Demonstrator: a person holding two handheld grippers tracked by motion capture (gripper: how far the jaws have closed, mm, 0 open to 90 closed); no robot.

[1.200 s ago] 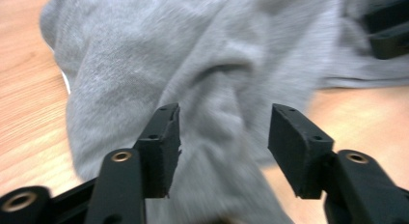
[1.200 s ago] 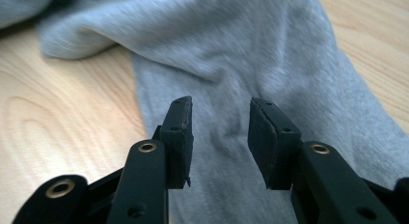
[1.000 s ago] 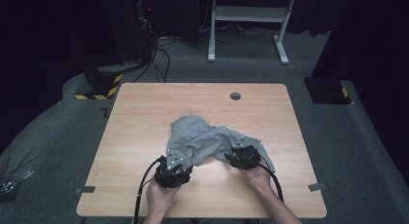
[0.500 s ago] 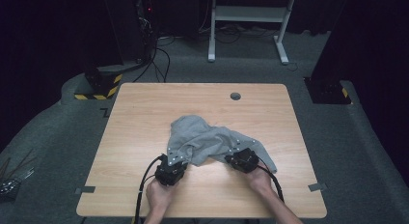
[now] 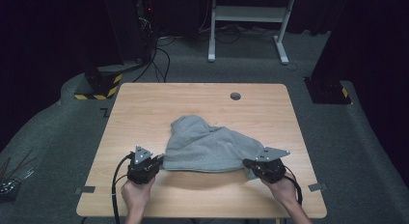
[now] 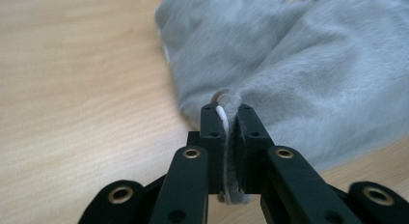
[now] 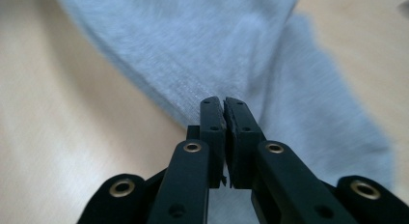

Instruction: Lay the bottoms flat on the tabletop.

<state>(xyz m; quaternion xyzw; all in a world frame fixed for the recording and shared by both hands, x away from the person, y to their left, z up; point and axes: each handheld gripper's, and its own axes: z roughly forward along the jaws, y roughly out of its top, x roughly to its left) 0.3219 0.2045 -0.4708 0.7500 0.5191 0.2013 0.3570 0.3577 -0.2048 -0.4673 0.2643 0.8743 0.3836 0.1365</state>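
A grey cloth (image 5: 210, 146) lies on the wooden counter (image 5: 144, 108), in its near half and roughly midway between the left and right edges. Its near hem is pulled into a fairly straight line parallel to the near edge, while the far part bunches into a rounded hump toward the counter's middle.

The left gripper (image 5: 156, 162), held in a hand (image 5: 136, 194) at the near edge, is clenched on the cloth's near-left corner. In the left gripper view (image 6: 225, 119) a fold of grey fabric with a white strip of stitching is squeezed between the black jaws, and the rest of the cloth spreads away up and to the right.

The right gripper (image 5: 250, 164), held in the other hand (image 5: 284, 190) toward the near-right corner, is clenched on the cloth's near-right corner. In the right gripper view (image 7: 224, 112) the jaws stand pressed together with a thin edge of fabric between them.

A small dark round cap (image 5: 235, 96) sits in the counter near the far edge, well apart from the cloth.
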